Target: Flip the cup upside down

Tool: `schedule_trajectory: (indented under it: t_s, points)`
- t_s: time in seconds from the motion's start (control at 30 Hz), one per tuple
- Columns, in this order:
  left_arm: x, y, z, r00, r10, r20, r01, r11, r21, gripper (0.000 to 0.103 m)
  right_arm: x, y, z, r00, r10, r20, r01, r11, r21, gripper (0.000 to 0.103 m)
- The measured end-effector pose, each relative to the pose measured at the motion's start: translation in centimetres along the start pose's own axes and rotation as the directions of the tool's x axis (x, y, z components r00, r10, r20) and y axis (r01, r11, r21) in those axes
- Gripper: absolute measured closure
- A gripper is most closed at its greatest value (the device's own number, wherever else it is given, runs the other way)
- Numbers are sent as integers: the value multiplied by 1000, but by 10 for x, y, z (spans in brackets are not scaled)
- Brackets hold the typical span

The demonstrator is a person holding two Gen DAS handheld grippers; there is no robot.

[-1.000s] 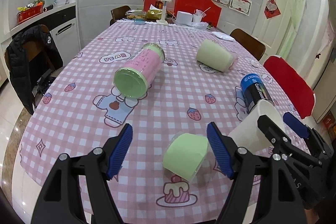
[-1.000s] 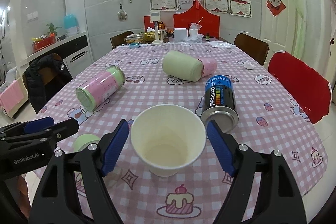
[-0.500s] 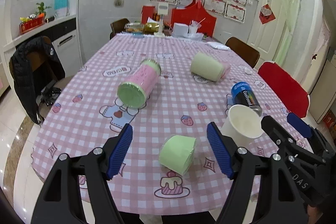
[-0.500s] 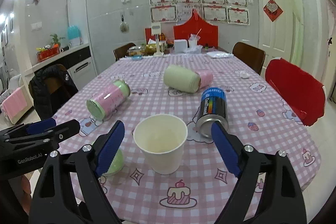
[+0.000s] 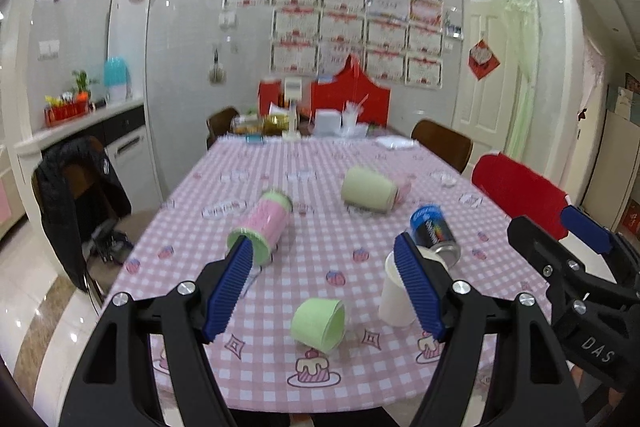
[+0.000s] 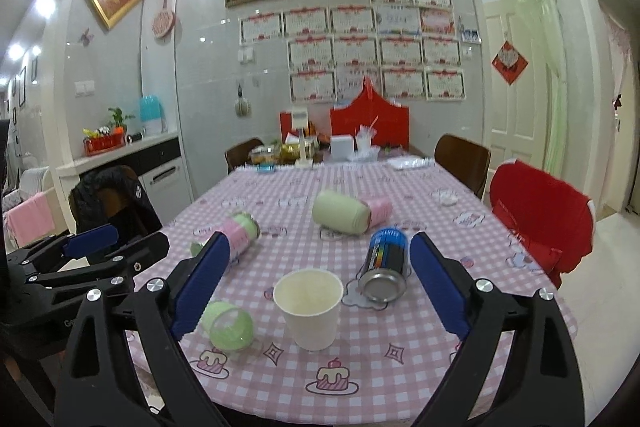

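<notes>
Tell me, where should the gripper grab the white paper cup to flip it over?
Probably grip the white paper cup across its side wall, about midway up, coming level from the near table edge with the right gripper. The cup stands upright, mouth up, and its round, tapering wall fits between the open fingers. A side hold leaves room to roll the wrist and turn the mouth down.

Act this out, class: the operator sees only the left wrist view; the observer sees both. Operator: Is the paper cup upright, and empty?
Observer: Upright, mouth up; the right view looks into the cup and shows it empty.
Operator: Do the right tongs hold it?
Observer: No; the right tongs are open, the cup clear of both pads.
Operator: Does the can touch it?
Observer: No; the can lies on its side, cloth showing between them.
</notes>
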State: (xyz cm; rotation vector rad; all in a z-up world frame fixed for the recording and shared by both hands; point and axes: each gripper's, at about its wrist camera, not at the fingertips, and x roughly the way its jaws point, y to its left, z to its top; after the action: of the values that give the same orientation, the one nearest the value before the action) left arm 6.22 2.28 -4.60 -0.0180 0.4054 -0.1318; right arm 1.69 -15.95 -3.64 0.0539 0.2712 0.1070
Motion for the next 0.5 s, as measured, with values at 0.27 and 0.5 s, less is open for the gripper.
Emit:
schedule_trajectory:
  t_s: [0.27, 0.5]
  points:
    - [-33, -15, 10, 993, 14, 119, -19, 999, 38, 24, -27, -2, 9, 995, -22, 94, 23, 1000, -9, 13]
    - [-55, -25, 14, 975, 28, 219, -42, 997, 60, 24, -42, -3, 11, 984, -46, 170, 50, 999, -20, 8]
